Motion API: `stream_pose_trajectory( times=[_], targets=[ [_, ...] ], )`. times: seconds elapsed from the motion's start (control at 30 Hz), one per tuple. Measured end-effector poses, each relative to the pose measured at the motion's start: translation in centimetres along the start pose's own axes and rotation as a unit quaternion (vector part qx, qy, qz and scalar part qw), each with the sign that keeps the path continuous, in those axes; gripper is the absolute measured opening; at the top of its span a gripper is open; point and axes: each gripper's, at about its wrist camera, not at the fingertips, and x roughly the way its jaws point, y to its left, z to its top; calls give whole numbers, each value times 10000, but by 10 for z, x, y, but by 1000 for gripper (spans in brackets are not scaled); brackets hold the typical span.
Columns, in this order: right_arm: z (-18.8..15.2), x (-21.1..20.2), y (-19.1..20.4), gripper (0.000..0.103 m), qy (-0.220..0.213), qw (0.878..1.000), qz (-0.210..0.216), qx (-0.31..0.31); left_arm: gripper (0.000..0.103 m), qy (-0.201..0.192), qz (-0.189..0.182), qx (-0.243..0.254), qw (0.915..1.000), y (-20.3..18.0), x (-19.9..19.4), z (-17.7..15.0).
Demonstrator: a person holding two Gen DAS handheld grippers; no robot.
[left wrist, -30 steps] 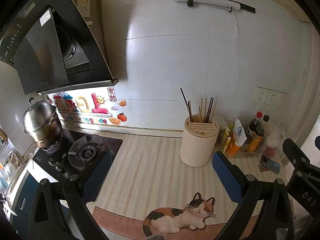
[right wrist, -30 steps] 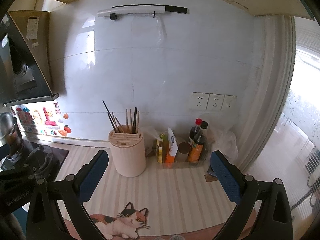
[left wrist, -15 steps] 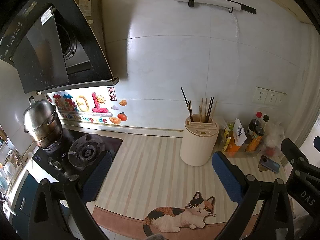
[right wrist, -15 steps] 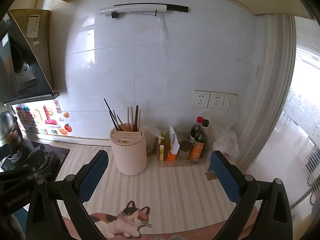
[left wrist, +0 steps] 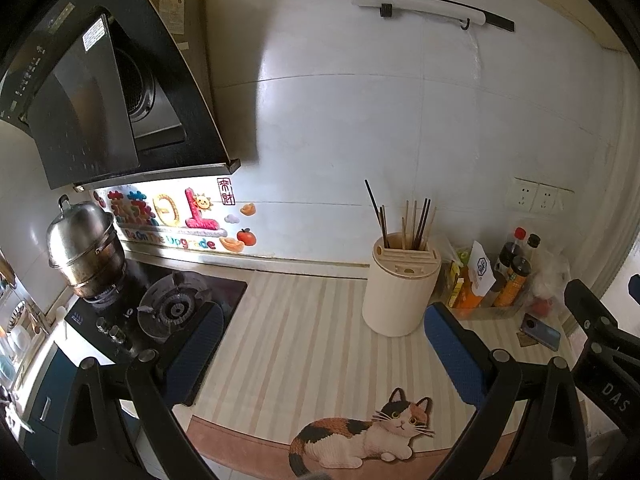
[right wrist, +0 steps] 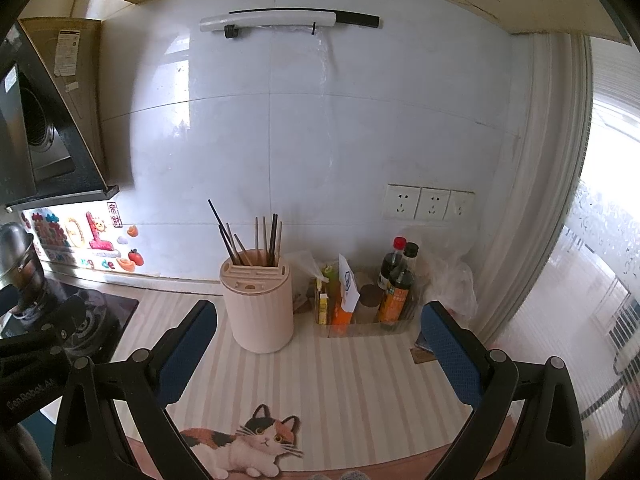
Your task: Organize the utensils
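Right now both grippers are spread wide w/ nothing between the fingers: left gripper and right gripper each hover above the striped counter mat, back from the utensil holder. The chopsticks, dark and wooden mixed, stand upright in the holder's rear slot, one dark one leaning out to the left; no loose utensil shows on the mat in either view. The holder stands near the wall, just beside the clear tray of sauce bottles, well apart from the stove. As for the step, can't settle it: this fits chopsticks waiting to be pulled and sorted, or already dropped back in w/ the hands drawn off. So no particular move can be called from here. Any reach into the slot would need a narrow pinch from above; the thin sticks crowd each other.
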Motion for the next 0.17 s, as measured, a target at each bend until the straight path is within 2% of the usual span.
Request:
stream_pose_trajectory(
  times=[0.17],
  targets=[
    [3, 1, 0, 103, -6, 10000, 8, 0, 103, -4, -7, -3, 10000, 0, 0, 1]
  ],
)
